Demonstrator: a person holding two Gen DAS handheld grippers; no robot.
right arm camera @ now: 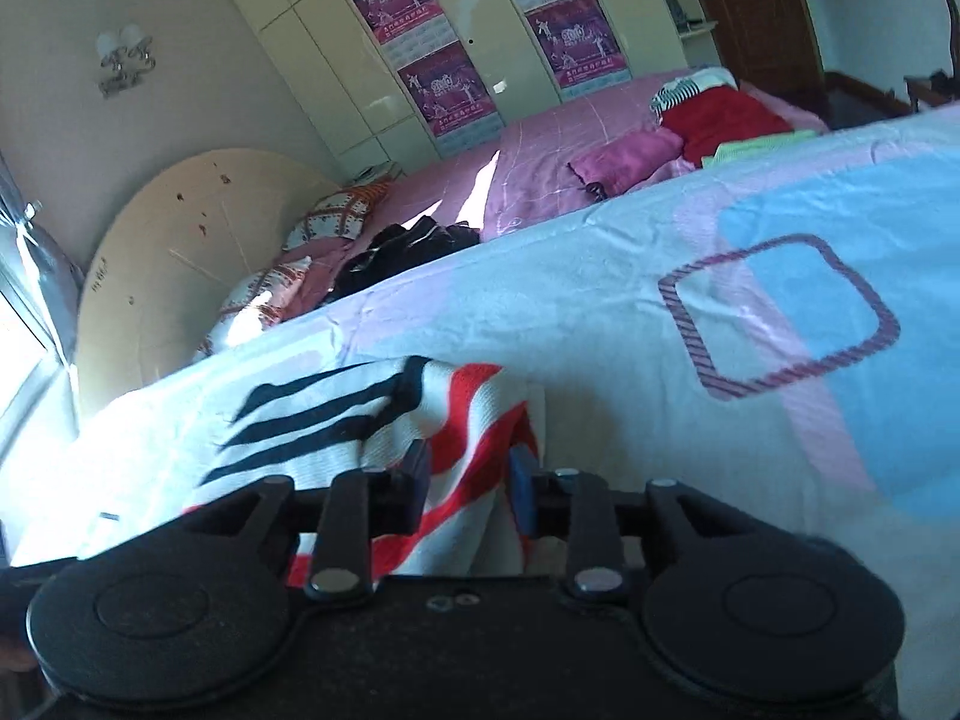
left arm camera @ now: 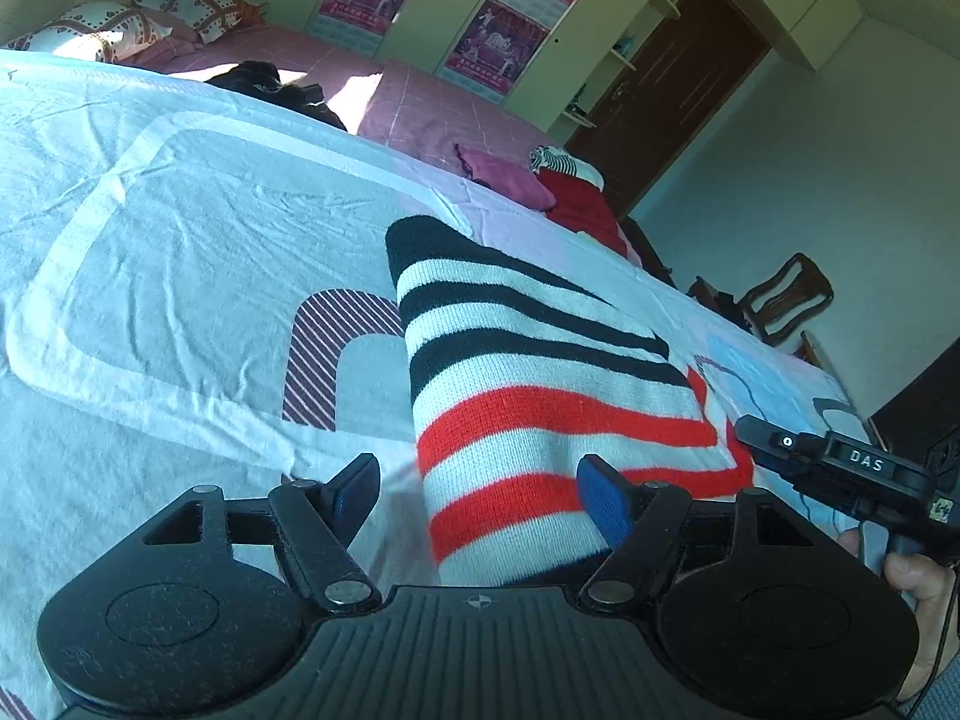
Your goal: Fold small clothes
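Lying on a bed covered by a pale blue, white and pink printed sheet (left arm camera: 180, 228), a small knitted garment with white, black and red stripes (left arm camera: 528, 372) stretches away from the cameras, black bands at its far end and red bands nearest the grippers. In the left wrist view the left gripper (left arm camera: 480, 495) has its jaws spread wide; the right-hand blue pad overlaps the near red-striped end of the knit, while the other pad stands clear over bare sheet, so nothing is pinched. At the right edge of that view the black body of the right gripper (left arm camera: 840, 468) shows beside the garment's red corner, with a person's hand (left arm camera: 918, 576) below it. In the right wrist view the right gripper (right arm camera: 471, 483) has its jaws partly apart, with a raised fold of the red and white knit between the pads; they do not appear to press on it, though blur makes the contact hard to judge. Beyond the pale sheet lies a pink checked bedspread (right arm camera: 540, 150) carrying a crumpled black garment (right arm camera: 408, 249), a magenta cloth (right arm camera: 630, 159) and a red cloth (right arm camera: 726, 117) with a striped piece behind it. Patterned pillows (left arm camera: 120, 24) rest at the head, and cream wardrobe doors bear purple posters (right arm camera: 444, 84).
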